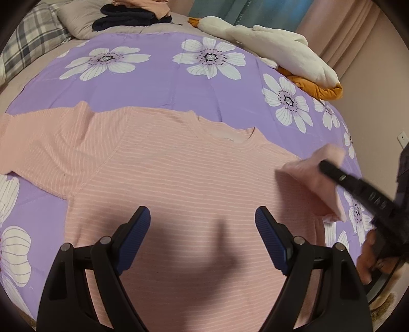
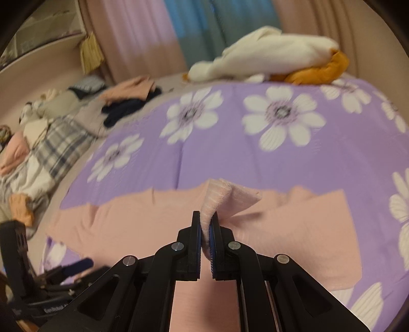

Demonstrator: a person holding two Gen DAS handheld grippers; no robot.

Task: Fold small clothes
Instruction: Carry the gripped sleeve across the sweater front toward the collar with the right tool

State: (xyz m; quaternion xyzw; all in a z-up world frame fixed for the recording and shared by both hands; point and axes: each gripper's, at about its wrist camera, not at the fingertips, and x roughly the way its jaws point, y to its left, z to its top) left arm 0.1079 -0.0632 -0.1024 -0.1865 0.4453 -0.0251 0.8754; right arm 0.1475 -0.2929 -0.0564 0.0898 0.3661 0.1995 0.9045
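A pink striped shirt (image 1: 179, 173) lies spread flat on the purple flowered bedspread (image 1: 158, 84), neckline toward the far side. My left gripper (image 1: 203, 219) is open and empty, hovering above the shirt's body. My right gripper (image 2: 205, 224) is shut on the shirt's right sleeve (image 2: 227, 196) and holds it lifted above the shirt's body. The right gripper also shows in the left wrist view (image 1: 324, 166) at the right, with the pink sleeve (image 1: 311, 173) bunched at its tip. The shirt's left sleeve (image 1: 48, 143) lies flat at the left.
A white and orange plush toy (image 1: 276, 48) lies at the bed's far right edge. A pile of dark and pink clothes (image 1: 133, 15) sits at the far side next to plaid pillows (image 1: 33, 46). Curtains (image 2: 158, 38) hang behind the bed.
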